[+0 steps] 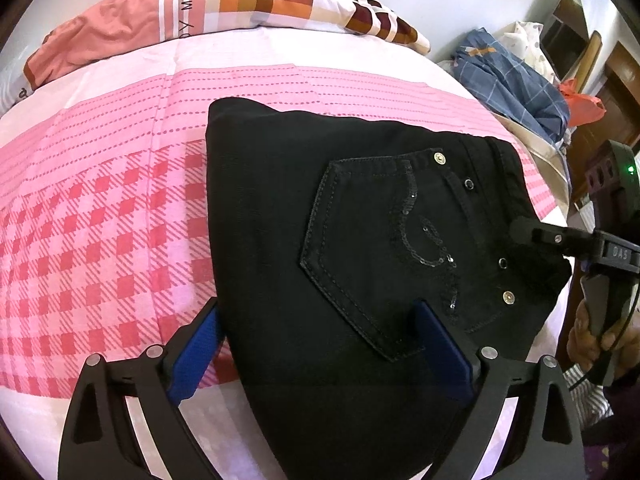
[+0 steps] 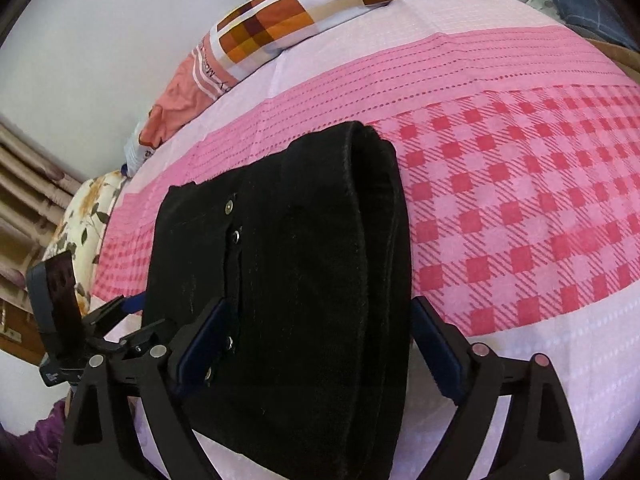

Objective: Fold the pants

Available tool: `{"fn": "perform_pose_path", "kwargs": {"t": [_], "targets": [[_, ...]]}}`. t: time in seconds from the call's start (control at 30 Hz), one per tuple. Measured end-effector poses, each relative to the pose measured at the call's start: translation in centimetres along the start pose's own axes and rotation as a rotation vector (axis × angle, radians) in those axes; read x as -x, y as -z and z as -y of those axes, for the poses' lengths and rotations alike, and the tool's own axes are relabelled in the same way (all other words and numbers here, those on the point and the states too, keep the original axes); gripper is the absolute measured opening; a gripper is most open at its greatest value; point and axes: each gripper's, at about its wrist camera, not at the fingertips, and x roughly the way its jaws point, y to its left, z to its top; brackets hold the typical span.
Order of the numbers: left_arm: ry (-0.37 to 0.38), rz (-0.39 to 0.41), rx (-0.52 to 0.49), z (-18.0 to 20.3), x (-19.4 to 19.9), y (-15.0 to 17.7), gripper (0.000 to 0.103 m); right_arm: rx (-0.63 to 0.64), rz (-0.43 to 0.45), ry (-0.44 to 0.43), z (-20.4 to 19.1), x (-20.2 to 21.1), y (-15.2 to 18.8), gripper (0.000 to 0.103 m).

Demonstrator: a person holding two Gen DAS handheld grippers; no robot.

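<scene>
A pair of black pants, folded into a compact stack, is seen lying on a pink checked bedsheet, filling the centre and lower half of the left wrist view. A back pocket edged with sequins and set with metal rivets is turned upward in the right half of that frame. The left gripper is held wide at the bottom of the frame, its blue pads spread on either side of the near edge of the pants, and nothing is gripped. In the right wrist view the rounded fold of the pants runs from the upper centre down to the bottom edge, and the right gripper is likewise spread wide, one finger over the dark cloth and the other just beside its right edge, with no pad pressed on the fabric. A patchwork pillow is seen at the top of the left wrist frame, and blue checked bedding is heaped at the upper right.
</scene>
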Motion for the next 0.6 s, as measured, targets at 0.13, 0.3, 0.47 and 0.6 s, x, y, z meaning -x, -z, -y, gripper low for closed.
{"fn": "perform_pose_path", "kwargs": {"t": [0.13, 0.3, 0.47, 0.6], "targets": [[-0.017, -0.008, -0.005, -0.2, -0.2, -0.6, 0.095, -0.001, 0.012, -0.015, 0.3, -0.1, 0.0, 0.092], [-0.017, -0.005, -0.001, -0.6, -0.7, -1.4, 0.096, 0.054, 0.050, -0.018, -0.4, -0.5, 0.2, 0.101], [0.038, 0.016, -0.031, -0.5, -1.0, -1.3, 0.095, 0.116, 0.039, 0.009, -1.3, -1.2, -0.3, 0.083], [-0.015, 0.039, -0.114, 0.4, -0.8, -1.5, 0.062, 0.043, 0.010, -0.077, -0.2, -1.5, -1.0, 0.043]]}}
